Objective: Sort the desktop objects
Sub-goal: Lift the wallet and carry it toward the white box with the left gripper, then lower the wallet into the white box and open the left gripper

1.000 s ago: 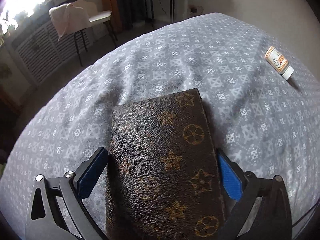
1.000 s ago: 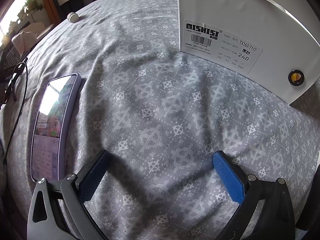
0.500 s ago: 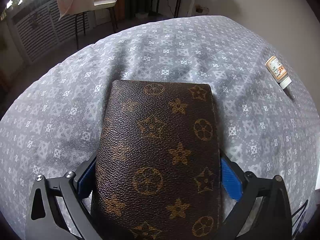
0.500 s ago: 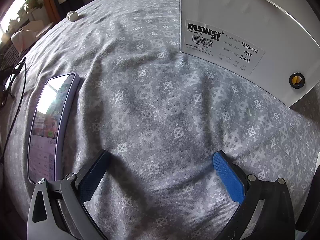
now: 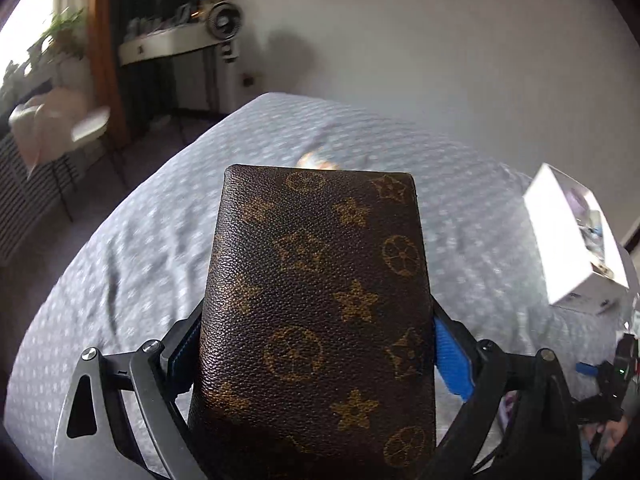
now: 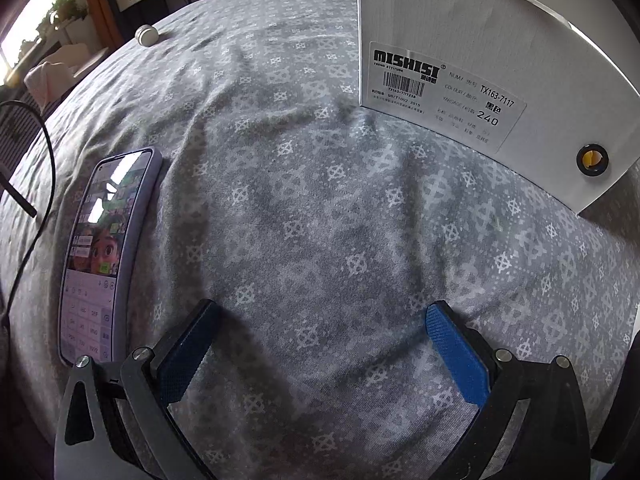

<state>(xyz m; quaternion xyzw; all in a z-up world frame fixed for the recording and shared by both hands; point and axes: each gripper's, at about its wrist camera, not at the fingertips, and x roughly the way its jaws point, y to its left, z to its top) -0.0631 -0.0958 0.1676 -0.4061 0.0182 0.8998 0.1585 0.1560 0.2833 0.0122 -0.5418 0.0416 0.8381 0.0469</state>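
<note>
Your left gripper [image 5: 316,340] has the brown monogram wallet [image 5: 316,304] between its blue pads [image 5: 450,360], both sides pressed against the wallet's long edges, and the jaws are closing on it; the wallet sticks out forward, lifted clear of the grey patterned cloth [image 5: 132,248]. To the right in that view stands a white box [image 5: 568,256] on the cloth, with a picture on its top face; what it holds you cannot tell. Something small and orange shows just past the wallet's far edge, too blurred to name. Your right gripper [image 6: 320,344] is spread wide with nothing between its fingers, hovering over bare cloth [image 6: 320,216]. Beside its left finger lies a phone [image 6: 100,256] in a lilac case, screen lit, with a black cable [image 6: 44,168] further left. The tall white shoebox [image 6: 480,80], label facing you, stands ahead on the right; its inside is hidden. A small round silver object [image 6: 146,35] sits near the far edge. Between phone and shoebox the cloth lies open.
</note>
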